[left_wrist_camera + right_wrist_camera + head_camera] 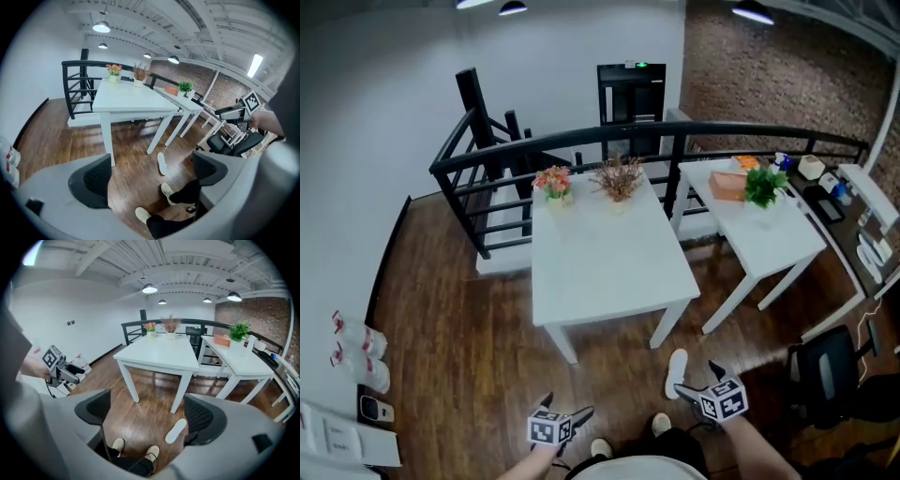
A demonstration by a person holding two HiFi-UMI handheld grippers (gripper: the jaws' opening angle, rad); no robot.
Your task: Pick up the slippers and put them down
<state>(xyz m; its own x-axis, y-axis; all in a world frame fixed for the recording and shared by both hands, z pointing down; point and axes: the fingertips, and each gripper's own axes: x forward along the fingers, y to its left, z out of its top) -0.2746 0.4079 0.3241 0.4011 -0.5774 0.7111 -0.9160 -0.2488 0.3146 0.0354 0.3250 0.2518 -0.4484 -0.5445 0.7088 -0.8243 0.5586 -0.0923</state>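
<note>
Left claw (565, 410) held low at left, close in front of the body, jaws pointing forward and slightly right. Left gripper view: both jaws spread wide, nothing held between them. Right claw (698, 379) low at right, a little further forward, jaws angled forward-left. Right gripper view: jaws likewise wide apart, gripping nothing. Left forearm (521, 469) and right forearm (761, 452) enter from bottom edge, elbows out of sight. Claws well apart.
</note>
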